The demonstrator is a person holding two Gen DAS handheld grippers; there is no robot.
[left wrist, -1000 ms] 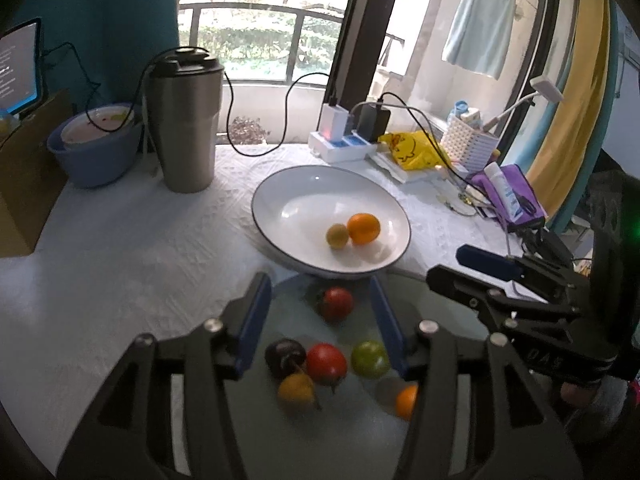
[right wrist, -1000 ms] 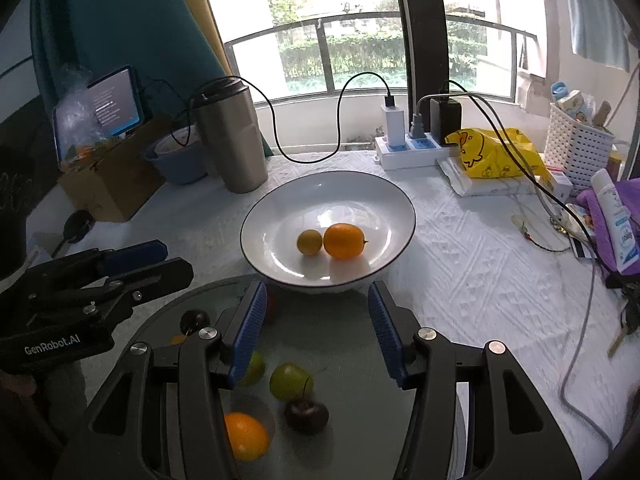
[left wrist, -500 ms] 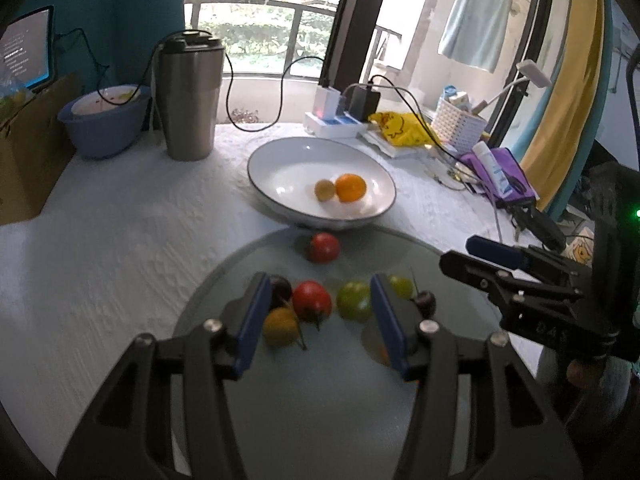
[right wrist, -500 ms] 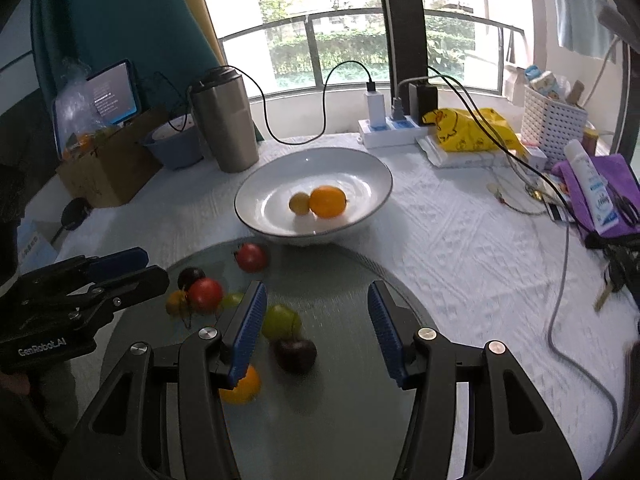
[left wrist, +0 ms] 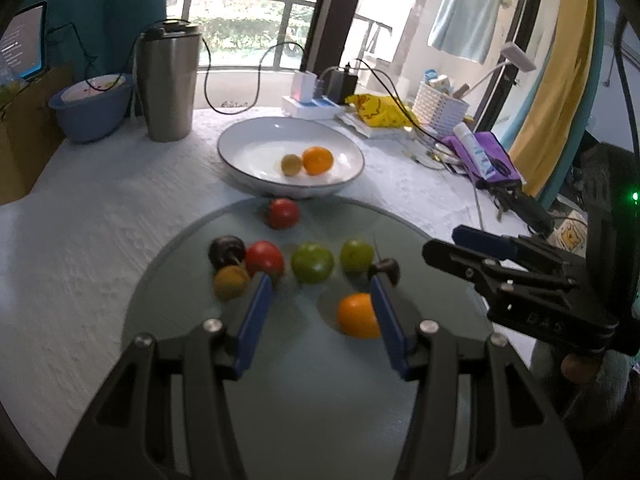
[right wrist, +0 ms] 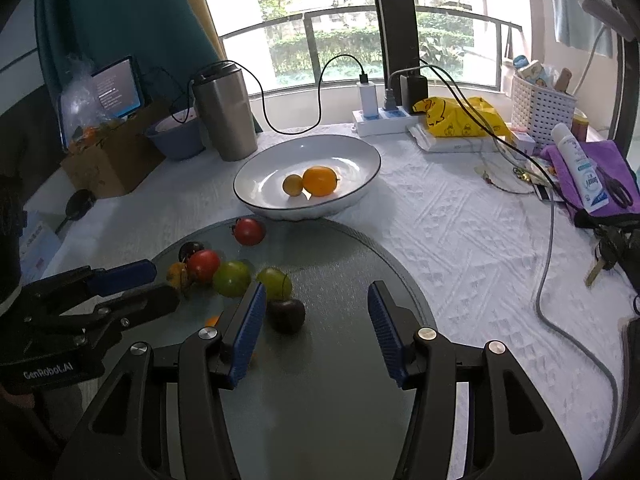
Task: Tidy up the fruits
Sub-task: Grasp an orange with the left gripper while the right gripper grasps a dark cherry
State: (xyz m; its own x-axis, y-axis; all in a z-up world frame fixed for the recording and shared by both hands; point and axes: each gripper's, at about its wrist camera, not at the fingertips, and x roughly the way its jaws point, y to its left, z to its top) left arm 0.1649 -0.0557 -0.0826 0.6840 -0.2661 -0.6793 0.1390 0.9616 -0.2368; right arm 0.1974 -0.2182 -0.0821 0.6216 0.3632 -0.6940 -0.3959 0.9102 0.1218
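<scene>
A white bowl (left wrist: 240, 148) (right wrist: 360, 148) holds an orange (left wrist: 317, 160) (right wrist: 319, 180) and a small yellow fruit (left wrist: 291, 164) (right wrist: 292, 184). In front of it a grey glass board (left wrist: 320, 380) (right wrist: 340, 360) carries several loose fruits: red ones (left wrist: 283, 213) (left wrist: 264, 257), green ones (left wrist: 312, 263) (left wrist: 356, 255), dark ones (left wrist: 226, 249) (right wrist: 286, 314), a yellow one (left wrist: 231, 282) and an orange one (left wrist: 357, 315). My left gripper (left wrist: 321, 286) is open and empty above the board. My right gripper (right wrist: 316, 294) is open and empty, also above the board.
A steel tumbler (left wrist: 170, 84) and a blue bowl (left wrist: 90, 106) stand at the back left. A power strip (right wrist: 380, 122), yellow bag (right wrist: 460, 118), white basket (right wrist: 542, 106), purple cloth with bottle (right wrist: 584, 168) and cables fill the right side. A cardboard box (right wrist: 108, 160) sits left.
Both grippers have drawn back and up from the bowl, so more of the board and its fruits shows. Both stay open and empty. No fruit has moved.
</scene>
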